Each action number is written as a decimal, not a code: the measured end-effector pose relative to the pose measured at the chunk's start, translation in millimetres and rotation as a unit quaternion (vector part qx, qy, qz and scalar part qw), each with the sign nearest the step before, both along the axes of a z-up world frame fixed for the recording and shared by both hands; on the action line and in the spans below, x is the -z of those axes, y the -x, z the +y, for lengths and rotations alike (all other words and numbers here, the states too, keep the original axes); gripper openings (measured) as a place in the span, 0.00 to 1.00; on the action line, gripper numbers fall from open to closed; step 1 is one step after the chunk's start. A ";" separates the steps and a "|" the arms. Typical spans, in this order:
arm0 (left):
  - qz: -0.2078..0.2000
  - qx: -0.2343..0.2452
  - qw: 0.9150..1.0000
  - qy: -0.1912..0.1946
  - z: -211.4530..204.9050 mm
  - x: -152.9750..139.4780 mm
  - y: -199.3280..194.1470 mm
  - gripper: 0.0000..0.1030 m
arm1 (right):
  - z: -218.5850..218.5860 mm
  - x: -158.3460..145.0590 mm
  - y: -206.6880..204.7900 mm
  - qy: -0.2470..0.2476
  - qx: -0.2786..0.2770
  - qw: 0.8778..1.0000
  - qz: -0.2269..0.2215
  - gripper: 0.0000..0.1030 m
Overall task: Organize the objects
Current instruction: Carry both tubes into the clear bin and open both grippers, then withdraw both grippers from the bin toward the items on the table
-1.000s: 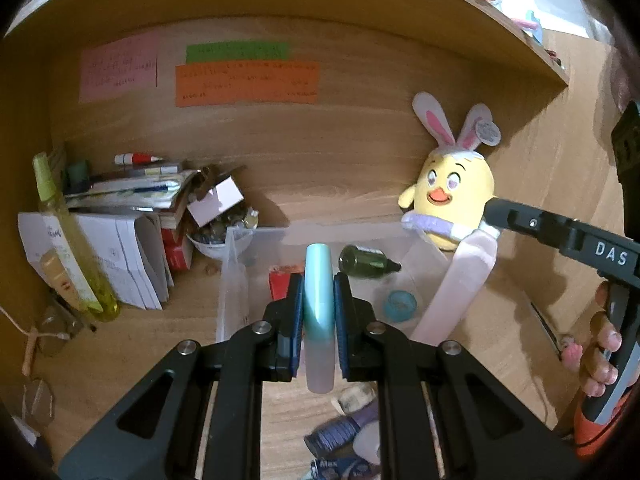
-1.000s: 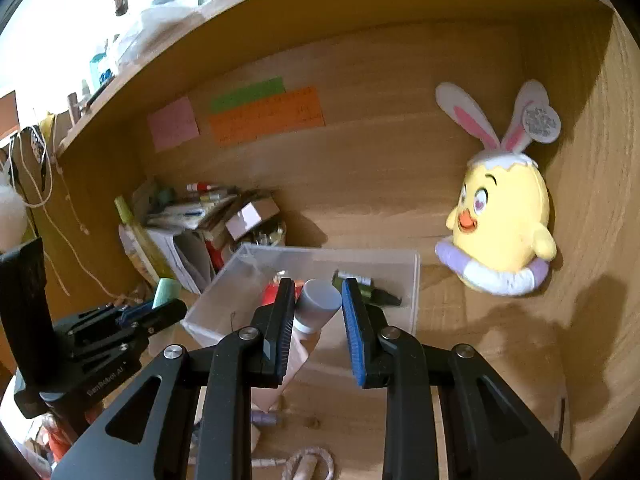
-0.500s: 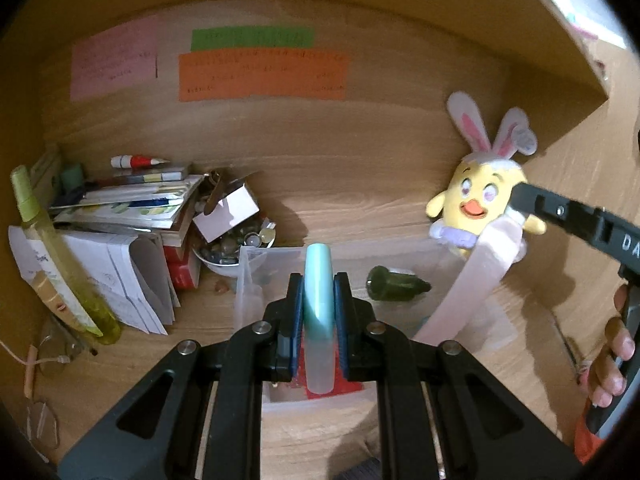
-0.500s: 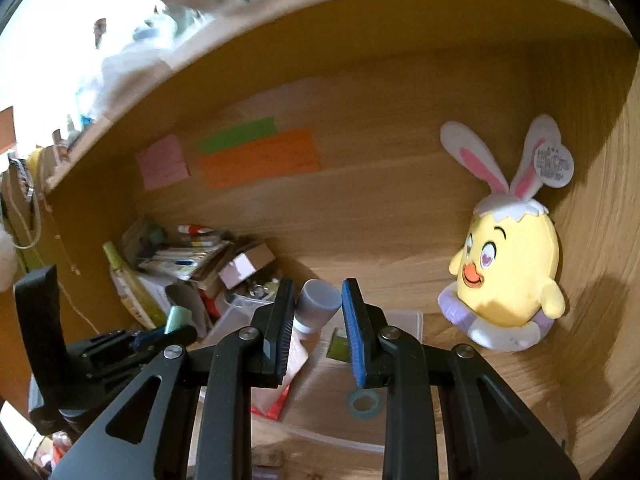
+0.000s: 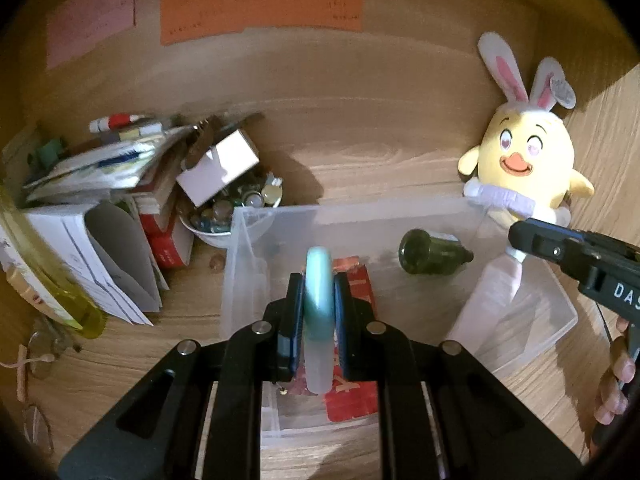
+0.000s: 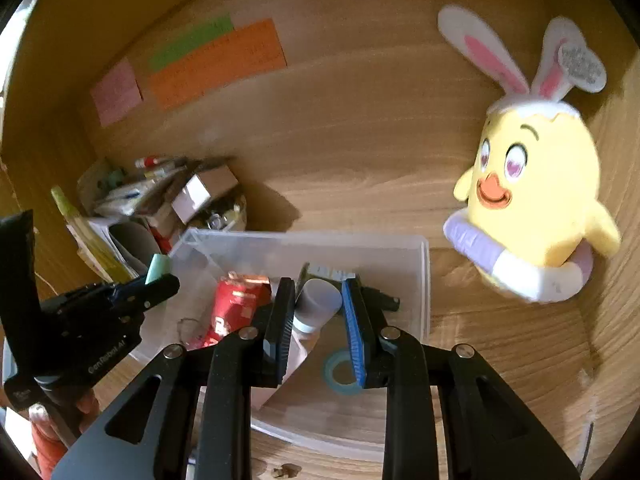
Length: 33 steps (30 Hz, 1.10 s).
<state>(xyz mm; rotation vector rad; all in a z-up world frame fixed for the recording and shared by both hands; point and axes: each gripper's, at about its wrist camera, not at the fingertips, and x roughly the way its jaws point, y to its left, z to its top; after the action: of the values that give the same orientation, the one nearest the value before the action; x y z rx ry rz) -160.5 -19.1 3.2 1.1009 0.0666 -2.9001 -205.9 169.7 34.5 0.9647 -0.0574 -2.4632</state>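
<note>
A clear plastic bin (image 5: 532, 332) stands on the wooden desk; it also shows in the right wrist view (image 6: 420, 280). Inside lie a dark green bottle (image 5: 432, 256), a red packet (image 6: 234, 308) and a teal tape ring (image 6: 338, 372). My left gripper (image 5: 318, 312) is shut on a tube with a mint-green cap (image 5: 319, 280), held over the bin's left part. My right gripper (image 6: 318, 312) is shut on a pale pink tube with a grey cap (image 6: 320, 298), its body hanging down into the bin's right side (image 5: 488, 300).
A yellow bunny-eared plush (image 6: 536, 208) sits at the back right beside the bin. A pile of books, papers and a small box (image 5: 120, 184) and a bowl of small items (image 5: 236, 208) lie left of the bin. A yellow-green bottle (image 5: 48, 280) stands far left.
Both grippers have moved forward and down over the bin with their tubes still held. The bin and plush now look closer and larger.
</note>
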 end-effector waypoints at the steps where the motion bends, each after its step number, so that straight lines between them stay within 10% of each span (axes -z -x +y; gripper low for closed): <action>1: -0.003 0.001 1.000 0.000 0.0 1.9 1.2 0.13 | 0.8 1.7 2.3 0.001 0.001 1.000 -0.002 0.21; 9: -0.016 0.012 1.000 -0.003 1.1 10.8 6.2 0.14 | 1.8 18.8 20.7 -0.015 0.016 1.000 -0.021 0.22; 19: 0.003 0.035 0.999 -0.003 9.9 3.0 -6.9 0.47 | -13.2 27.8 23.2 -0.072 0.005 0.997 -0.014 0.23; 33: 0.035 0.039 0.999 0.005 17.6 -25.7 -48.5 0.80 | 4.5 -8.0 -28.9 -0.077 -0.005 0.996 0.042 0.67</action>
<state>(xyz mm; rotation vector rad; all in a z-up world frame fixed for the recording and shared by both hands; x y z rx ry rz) -112.0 -1.5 28.8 1.0218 0.0129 -3.0051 -177.0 174.2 42.5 0.9202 0.1680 -2.5253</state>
